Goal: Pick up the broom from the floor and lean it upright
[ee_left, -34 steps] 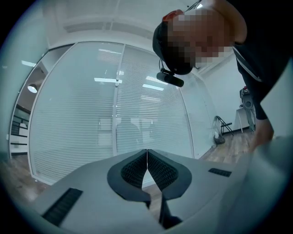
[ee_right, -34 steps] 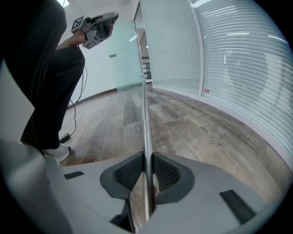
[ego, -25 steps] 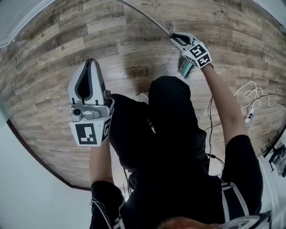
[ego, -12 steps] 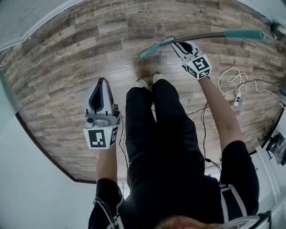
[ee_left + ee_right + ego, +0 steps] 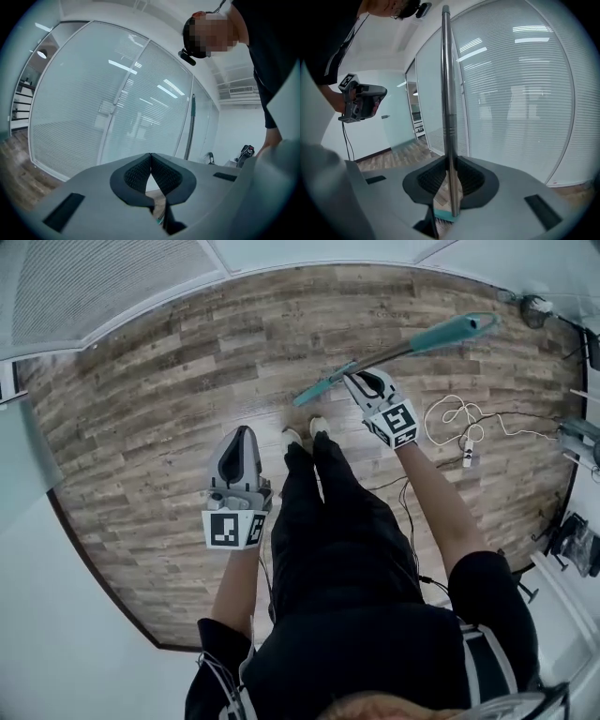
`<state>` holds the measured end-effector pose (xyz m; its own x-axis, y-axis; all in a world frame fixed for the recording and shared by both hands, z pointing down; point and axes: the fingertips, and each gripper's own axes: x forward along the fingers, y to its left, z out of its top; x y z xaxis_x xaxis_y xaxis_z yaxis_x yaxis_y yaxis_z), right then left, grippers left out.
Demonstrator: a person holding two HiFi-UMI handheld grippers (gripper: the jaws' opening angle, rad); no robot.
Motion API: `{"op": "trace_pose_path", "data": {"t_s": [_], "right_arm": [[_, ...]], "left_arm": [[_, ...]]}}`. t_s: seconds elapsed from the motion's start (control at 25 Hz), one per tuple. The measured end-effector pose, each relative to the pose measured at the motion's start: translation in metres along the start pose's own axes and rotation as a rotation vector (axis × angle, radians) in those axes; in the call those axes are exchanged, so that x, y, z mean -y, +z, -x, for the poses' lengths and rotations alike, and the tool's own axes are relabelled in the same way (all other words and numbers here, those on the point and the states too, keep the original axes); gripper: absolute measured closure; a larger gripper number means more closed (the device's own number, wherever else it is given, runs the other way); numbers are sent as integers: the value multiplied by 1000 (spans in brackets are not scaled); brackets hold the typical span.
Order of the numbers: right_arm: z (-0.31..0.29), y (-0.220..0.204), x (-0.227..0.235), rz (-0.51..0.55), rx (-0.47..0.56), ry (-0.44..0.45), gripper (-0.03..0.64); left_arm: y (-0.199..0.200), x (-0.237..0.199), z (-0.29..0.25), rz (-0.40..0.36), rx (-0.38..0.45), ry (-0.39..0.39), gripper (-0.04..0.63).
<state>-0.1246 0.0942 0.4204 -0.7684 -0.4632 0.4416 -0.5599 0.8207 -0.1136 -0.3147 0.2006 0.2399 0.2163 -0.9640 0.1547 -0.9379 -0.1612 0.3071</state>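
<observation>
The broom (image 5: 394, 354) is off the wood-plank floor (image 5: 169, 409) and in the air in front of the person, held by the right claw (image 5: 359, 379). From overhead it runs on a slant. Its teal head (image 5: 314, 392) is low and towards the person's shoes (image 5: 298, 435), and the metal pole climbs away to the teal hand grip (image 5: 459, 329) at the far upper right.

The right claw is clamped on the pole just above the head. In the right gripper view the pole (image 5: 446, 93) stands straight up between the two dark pads (image 5: 429, 180), which press on it from either side. A sliver of the teal head (image 5: 443, 215) shows just below them.

The left claw (image 5: 242, 433) is well apart from the broom, on the other side of the person's black trousers (image 5: 328, 512). Its jaws are together, tips touching, with nothing between them.

A glass partition with blinds (image 5: 525, 103) fills the background in both gripper views. A loose white cable (image 5: 450, 413) lies on the floor to the right of the right arm.
</observation>
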Motion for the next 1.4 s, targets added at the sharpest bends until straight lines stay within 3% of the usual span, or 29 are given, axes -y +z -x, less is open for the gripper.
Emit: {"op": "trace_pose_path", "data": {"t_s": [0.2,0.4,0.6,0.72,0.84,1.04,1.28,1.4], "right_arm": [[57,34,-21,-41,46,-43,535],[87,46,-22,-58,73,-126,535],[102,55,-9,-67,81,-206,535],[109,51,7,-65,79,-264,535],[122,49,25,-60,80,-333,535],[139,39,57,-72,87,-391,535],[157,29,112,-89,123,-445,535],[162,31,156,-98,140,-459,536]], "left_arm": [[37,42,16,-1,28,-61,577],[39,51,29,46,45,-60,577],[42,50,35,44,25,-106,577],[38,46,36,28,6,-111,577],[27,47,36,60,-25,-112,577],[22,76,23,94,-60,-163,577],[49,122,-35,-5,-17,-225,577],[56,143,-82,-20,-10,-233,577]]}}
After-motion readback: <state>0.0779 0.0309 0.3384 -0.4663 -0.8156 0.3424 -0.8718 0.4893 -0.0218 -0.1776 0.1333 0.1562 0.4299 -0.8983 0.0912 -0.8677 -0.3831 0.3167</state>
